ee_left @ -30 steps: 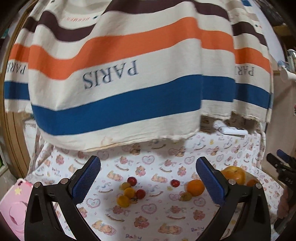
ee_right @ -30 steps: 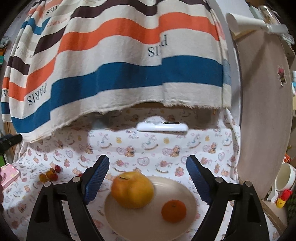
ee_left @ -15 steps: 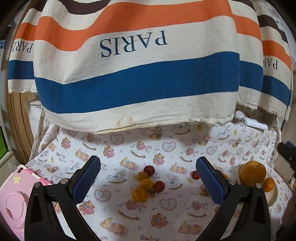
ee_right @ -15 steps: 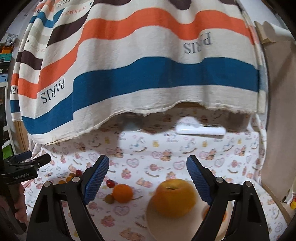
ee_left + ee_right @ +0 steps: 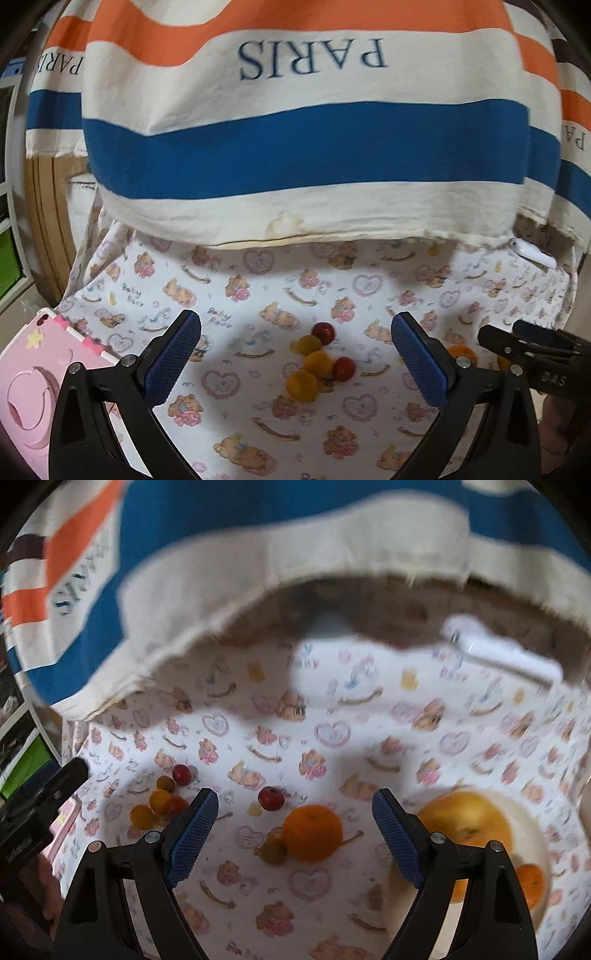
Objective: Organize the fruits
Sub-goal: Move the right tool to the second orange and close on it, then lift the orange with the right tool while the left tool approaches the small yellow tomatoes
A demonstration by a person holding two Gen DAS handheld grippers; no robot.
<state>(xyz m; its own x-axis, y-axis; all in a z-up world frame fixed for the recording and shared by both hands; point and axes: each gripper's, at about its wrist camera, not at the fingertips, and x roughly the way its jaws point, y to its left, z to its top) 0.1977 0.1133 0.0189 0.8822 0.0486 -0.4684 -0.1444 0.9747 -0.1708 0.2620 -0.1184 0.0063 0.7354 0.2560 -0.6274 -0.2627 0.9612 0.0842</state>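
My left gripper [image 5: 295, 354] is open and empty, hovering over a cluster of small yellow and red cherry tomatoes [image 5: 316, 363] on the patterned cloth. My right gripper [image 5: 295, 821] is open and empty, with a small orange [image 5: 313, 832] lying between its fingers. A small greenish fruit [image 5: 274, 850] touches the orange, and a red tomato [image 5: 270, 798] lies just behind. A cream plate [image 5: 532, 834] at the right holds a large yellow-orange fruit [image 5: 467, 821] and another small orange [image 5: 532, 884]. The tomato cluster also shows in the right wrist view [image 5: 160, 801].
A striped "PARIS" cloth [image 5: 295, 147] hangs over the back of the surface. A white remote-like object [image 5: 506, 653] lies under it at the back right. A pink case [image 5: 40, 387] lies at the left edge. The right gripper's tip [image 5: 535, 347] shows in the left wrist view.
Both grippers have swung left and lower. The right gripper left the plate and now has the loose orange between its fingers. The left gripper is closer to the tomato cluster.
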